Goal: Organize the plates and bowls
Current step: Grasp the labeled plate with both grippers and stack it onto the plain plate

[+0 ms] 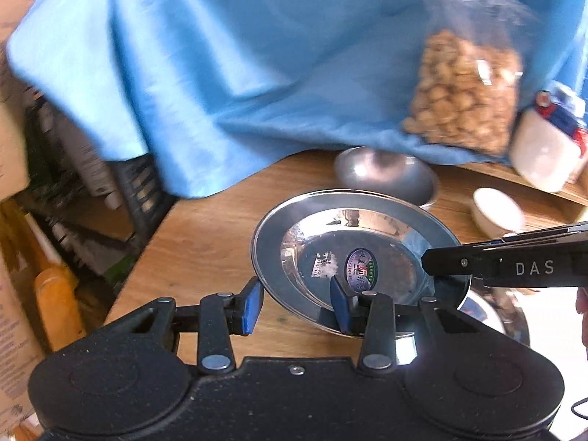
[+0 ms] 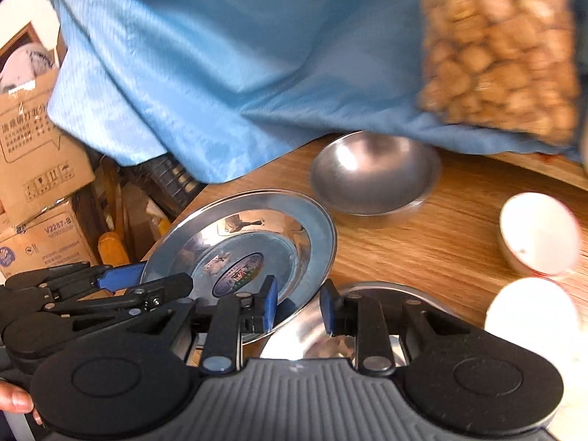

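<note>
A shiny steel plate (image 1: 330, 242) with an oval sticker hangs tilted above the wooden table (image 1: 205, 242). My left gripper (image 1: 296, 294) is shut on its near rim, one blue pad under the edge and one on the inside. My right gripper (image 1: 428, 262) comes in from the right and clamps the opposite rim. In the right wrist view the same plate (image 2: 239, 235) sits between my right gripper (image 2: 298, 305) pads, with the left gripper (image 2: 165, 275) on its left rim. Another steel dish (image 2: 323, 334) lies just below. A steel bowl (image 2: 375, 172) stands behind.
Two white bowls (image 2: 538, 235) (image 2: 533, 316) lie upside down at the right. A blue cloth (image 1: 239, 73) hangs over the back, with a bag of nuts (image 1: 466, 99) and a white jar (image 1: 547, 147) on it. Cardboard boxes (image 2: 40, 169) stand past the table's left edge.
</note>
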`<state>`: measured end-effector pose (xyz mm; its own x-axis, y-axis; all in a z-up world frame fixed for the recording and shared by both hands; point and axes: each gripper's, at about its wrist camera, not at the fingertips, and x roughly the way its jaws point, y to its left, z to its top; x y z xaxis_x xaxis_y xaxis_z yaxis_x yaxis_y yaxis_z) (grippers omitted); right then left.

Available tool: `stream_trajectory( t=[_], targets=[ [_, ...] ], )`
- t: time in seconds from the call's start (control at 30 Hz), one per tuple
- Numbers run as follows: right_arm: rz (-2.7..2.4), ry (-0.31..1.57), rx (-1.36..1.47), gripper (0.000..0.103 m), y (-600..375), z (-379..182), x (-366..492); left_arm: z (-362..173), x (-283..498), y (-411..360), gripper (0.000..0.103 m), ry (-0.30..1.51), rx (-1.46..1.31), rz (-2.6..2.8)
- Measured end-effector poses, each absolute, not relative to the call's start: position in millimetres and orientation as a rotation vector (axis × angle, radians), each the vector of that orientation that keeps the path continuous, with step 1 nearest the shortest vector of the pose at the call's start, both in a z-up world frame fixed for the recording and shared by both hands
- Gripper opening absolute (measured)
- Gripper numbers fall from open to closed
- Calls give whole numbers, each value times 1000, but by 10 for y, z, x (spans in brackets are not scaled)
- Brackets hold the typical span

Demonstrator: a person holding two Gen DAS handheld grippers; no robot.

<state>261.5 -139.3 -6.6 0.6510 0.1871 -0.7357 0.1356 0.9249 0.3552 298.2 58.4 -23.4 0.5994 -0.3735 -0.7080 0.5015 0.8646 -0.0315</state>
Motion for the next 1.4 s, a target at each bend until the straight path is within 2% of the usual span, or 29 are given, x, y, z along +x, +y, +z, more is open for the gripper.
stream_trajectory(
  t=[0.5,1.4],
  targets=[
    [-95,914,415,31,-1693,-89,1865,-357,2586,71,42,813,290,-733],
    [-89,1021,437,35,-1669,-218,1834,-449,2543,-19,42,881,374,-732]
  ],
)
